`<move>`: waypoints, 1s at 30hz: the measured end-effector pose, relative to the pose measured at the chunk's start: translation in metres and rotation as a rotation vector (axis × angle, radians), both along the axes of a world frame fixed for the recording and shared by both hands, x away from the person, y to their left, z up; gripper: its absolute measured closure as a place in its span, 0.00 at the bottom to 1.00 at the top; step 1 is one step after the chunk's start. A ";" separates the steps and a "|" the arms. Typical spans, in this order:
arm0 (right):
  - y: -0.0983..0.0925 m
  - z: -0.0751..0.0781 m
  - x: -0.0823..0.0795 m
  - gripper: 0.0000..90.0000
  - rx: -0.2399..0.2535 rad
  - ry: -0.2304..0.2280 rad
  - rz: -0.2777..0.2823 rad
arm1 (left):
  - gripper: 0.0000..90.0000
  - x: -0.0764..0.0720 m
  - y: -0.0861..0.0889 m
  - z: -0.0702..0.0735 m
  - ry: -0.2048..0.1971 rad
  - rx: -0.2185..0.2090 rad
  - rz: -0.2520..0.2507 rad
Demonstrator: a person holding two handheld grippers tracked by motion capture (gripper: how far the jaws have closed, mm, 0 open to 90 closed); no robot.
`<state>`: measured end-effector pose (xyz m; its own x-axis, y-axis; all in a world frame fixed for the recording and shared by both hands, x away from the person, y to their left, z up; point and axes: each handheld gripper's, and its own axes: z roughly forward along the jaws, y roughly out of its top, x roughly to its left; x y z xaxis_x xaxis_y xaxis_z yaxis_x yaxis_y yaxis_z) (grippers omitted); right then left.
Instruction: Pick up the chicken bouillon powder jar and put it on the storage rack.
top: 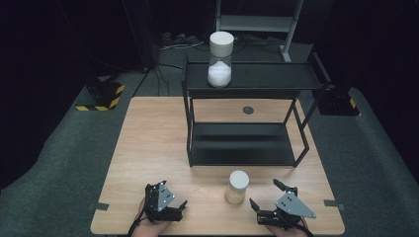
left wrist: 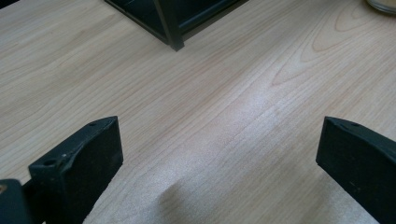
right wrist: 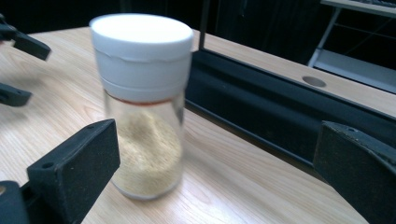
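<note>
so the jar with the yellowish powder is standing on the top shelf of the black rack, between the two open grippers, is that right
Not quite. The jar with the yellowish powder stands on the table, in front of the black rack, as the high view shows. It is between the open left gripper and right gripper.

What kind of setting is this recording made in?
Probably a lab or studio set up for recording handling tasks, not a home. A wooden table stands on grey carpet against a black backdrop, with cables on the floor and hazard-striped bases. A black shelf rack and two jars are props.
</note>
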<state>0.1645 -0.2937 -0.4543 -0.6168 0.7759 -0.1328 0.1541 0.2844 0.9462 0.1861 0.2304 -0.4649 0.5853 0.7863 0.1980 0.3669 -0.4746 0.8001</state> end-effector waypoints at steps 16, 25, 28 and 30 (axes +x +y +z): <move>0.026 -0.001 0.004 0.00 0.044 -0.002 0.040 | 0.01 0.000 0.001 0.000 -0.002 0.004 -0.017; 0.035 -0.004 0.010 0.00 0.053 0.007 0.037 | 0.01 0.000 0.002 -0.001 -0.005 -0.004 -0.018; 0.037 -0.005 0.012 0.00 0.057 0.008 0.042 | 0.01 0.000 0.003 -0.001 -0.004 -0.006 -0.017; 0.038 -0.007 0.015 0.00 0.064 0.013 0.042 | 0.01 0.000 0.003 -0.001 -0.002 -0.011 -0.016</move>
<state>0.1792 -0.2556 -0.4610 -0.6506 0.7557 -0.0758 0.1556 0.2303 0.9606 0.1862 0.2337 -0.4655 0.5973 0.7791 0.1903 0.3576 -0.4711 0.8063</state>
